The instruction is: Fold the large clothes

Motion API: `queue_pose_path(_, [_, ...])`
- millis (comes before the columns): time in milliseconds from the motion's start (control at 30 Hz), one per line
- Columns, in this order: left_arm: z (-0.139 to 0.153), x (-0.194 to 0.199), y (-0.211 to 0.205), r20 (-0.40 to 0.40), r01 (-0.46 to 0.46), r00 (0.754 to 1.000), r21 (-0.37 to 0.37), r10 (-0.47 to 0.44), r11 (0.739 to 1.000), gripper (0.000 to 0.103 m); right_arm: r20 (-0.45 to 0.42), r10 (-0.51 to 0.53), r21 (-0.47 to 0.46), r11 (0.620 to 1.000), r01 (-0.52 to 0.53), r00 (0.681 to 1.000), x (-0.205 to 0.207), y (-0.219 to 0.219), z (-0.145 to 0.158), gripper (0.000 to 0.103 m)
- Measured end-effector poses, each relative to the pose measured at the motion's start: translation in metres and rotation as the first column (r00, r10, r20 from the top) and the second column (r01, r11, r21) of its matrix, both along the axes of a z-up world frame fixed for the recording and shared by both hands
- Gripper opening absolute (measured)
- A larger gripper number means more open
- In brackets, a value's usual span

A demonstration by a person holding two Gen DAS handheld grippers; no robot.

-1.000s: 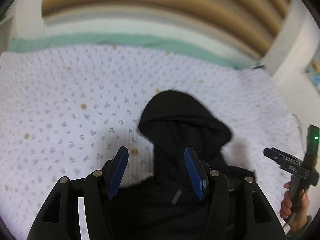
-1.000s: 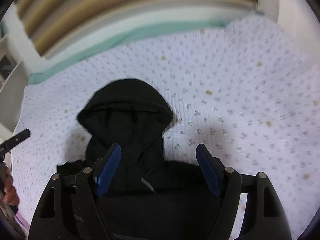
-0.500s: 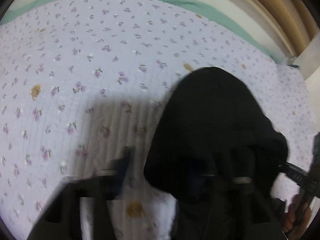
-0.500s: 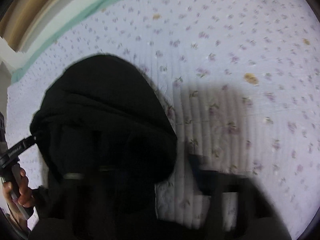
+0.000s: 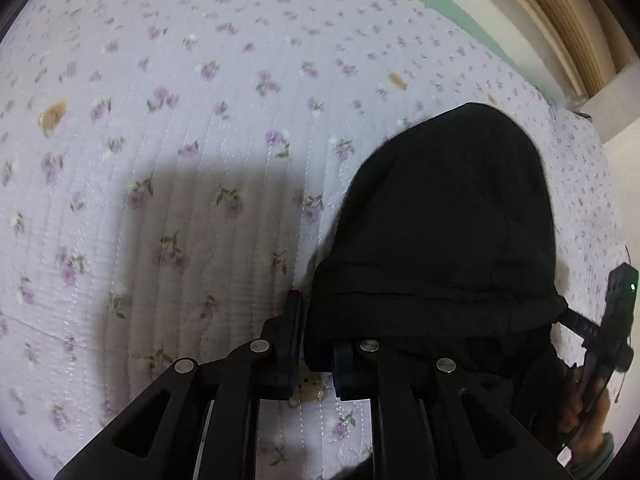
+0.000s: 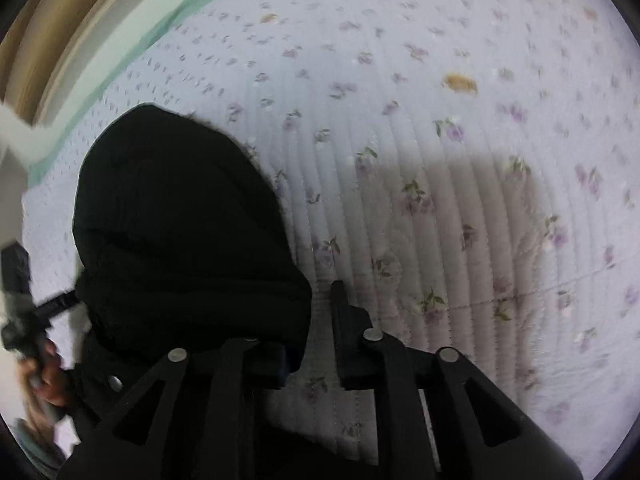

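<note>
Between the blue-padded fingers of the left tongs [image 5: 316,356], a corner of the black hooded garment [image 5: 448,240] is sitting pinched, the jaws drawn nearly together with only a sliver of quilt showing under them. Opposite, the right tongs [image 6: 310,354] are standing just as narrow, and the black cloth is lying over their inner finger; the grip looks closed on the garment's other edge, though the exact bite is lost in the dark fabric. Each tool is showing at the margin of the other's view, the right tongs [image 5: 612,320] at the garment's far side with a person's hand [image 5: 588,412] wrapped round the handle, and the left tongs [image 6: 24,304] likewise held by a hand [image 6: 48,376]. From both pairs the garment is running forward and away, its rounded hood end pointing toward the head of the bed, so its long axis is lying along the direction the tongs point, and the bulk of the body is falling back beneath the tools out of sight. Neither hand is nearer: they are flanking the piece at matching spots, one per side, just behind the hood. Under everything, the pale quilted bedspread [image 5: 200,140] with small purple flowers is lying flat, edged by a green strip [image 6: 132,48] at the bed's far border. Judging from this, the next move would be carrying both held edges together along that axis to lay a fold.
</note>
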State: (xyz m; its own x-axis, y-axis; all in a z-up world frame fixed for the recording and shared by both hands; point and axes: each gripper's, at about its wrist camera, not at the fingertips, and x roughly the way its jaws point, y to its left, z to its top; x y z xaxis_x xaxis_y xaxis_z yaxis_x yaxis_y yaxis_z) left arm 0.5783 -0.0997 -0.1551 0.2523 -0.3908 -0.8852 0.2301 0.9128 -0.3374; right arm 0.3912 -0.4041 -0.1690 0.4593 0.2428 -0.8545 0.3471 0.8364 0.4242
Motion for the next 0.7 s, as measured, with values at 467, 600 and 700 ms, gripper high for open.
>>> queue_pose_path(467, [0.125, -0.038, -0.002, 0.249, 0.154, 0.960, -0.092, -0.127, 0.984, 0.047, 0.160, 0.169, -0.063, 0.985, -0.161, 0.973, -0.011, 0.029, 0.098, 0.077])
queue_pose_path(600, [0.077, -0.003, -0.044, 0.147, 0.166, 0.977, -0.085, -0.152, 0.983, 0.052, 0.109, 0.225, -0.173, 0.963, -0.205, 0.968, 0.027, 0.054, 0.067, 0.075])
queue_pose_path(700, [0.015, 0.006, -0.051, 0.032, 0.142, 0.990, -0.027, -0.141, 0.990, 0.052, -0.017, 0.259, -0.230, 0.939, -0.256, 0.966, 0.036, 0.064, 0.015, 0.055])
